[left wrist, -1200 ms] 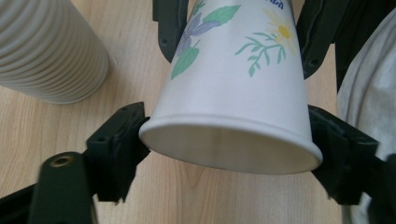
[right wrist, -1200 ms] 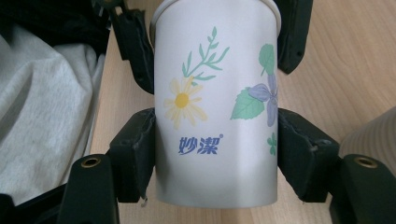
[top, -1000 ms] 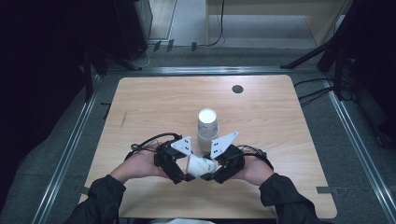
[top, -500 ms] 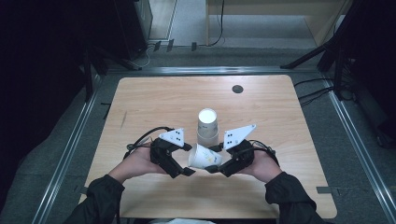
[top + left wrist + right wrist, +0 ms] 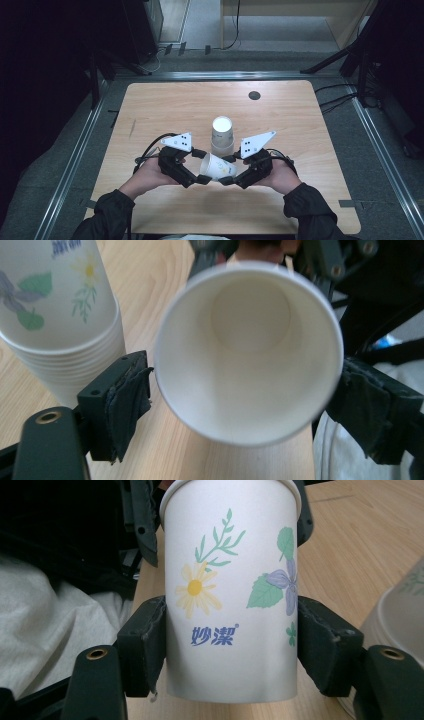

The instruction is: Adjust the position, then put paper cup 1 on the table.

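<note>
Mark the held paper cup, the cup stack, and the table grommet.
held paper cup (image 5: 227, 605), right gripper view, printed side wall
cup stack (image 5: 222, 131), high view, top cup's upturned base
table grommet (image 5: 254, 95), high view, dark disc's centre

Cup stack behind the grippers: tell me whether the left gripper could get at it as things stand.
Probably yes. The cup stack stands just beyond the left gripper, with bare table around it. But the jaws flank the held cup's rim, so it would have to back off first.
</note>
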Available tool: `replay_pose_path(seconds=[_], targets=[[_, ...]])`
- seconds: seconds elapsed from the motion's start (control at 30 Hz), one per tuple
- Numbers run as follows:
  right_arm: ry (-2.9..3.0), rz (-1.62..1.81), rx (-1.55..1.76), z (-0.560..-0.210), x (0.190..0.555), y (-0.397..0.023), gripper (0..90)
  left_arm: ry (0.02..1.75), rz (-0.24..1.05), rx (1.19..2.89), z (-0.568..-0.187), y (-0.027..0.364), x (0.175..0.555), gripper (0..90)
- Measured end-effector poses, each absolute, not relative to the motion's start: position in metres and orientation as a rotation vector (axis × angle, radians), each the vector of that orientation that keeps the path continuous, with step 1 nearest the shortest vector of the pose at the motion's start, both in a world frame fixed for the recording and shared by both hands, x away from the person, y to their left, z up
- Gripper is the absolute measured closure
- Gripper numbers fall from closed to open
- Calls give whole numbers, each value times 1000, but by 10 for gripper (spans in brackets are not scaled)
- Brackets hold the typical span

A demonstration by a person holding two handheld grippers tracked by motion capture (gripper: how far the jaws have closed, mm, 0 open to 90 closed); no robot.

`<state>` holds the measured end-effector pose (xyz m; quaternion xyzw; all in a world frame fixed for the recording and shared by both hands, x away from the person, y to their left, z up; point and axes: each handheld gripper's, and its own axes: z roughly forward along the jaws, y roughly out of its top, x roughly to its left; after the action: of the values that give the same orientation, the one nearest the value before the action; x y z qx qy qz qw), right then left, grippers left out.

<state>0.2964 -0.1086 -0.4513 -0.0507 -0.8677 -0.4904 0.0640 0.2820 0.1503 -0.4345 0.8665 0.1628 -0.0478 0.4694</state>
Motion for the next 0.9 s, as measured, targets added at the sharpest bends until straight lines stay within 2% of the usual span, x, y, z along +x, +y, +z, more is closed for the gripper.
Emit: replay_pose_path(seconds=[0.1, 0.17, 0.47, 0.53, 0.6, 0.9], targets=[[-2595, -1497, -139, -450, 297, -105, 341, 401, -133, 2112, -436, 151, 280, 157], [-2571, -1505, -130, -449, 298, -103, 341, 396, -120, 2106, -436, 153, 279, 209], [-2557, -1487, -115, -450, 302, -94, 344, 429, -81, 2104, -433, 160, 274, 256], [-2560, -1470, -123, -451, 303, -93, 333, 438, -70, 2109, -433, 161, 274, 256], [-2566, -1454, -141, -452, 304, -90, 277, 440, -59, 2118, -432, 163, 274, 256], [-2682, -1323, -145, -462, 302, -77, 263, 461, 12, 2272, -432, 158, 274, 256]])
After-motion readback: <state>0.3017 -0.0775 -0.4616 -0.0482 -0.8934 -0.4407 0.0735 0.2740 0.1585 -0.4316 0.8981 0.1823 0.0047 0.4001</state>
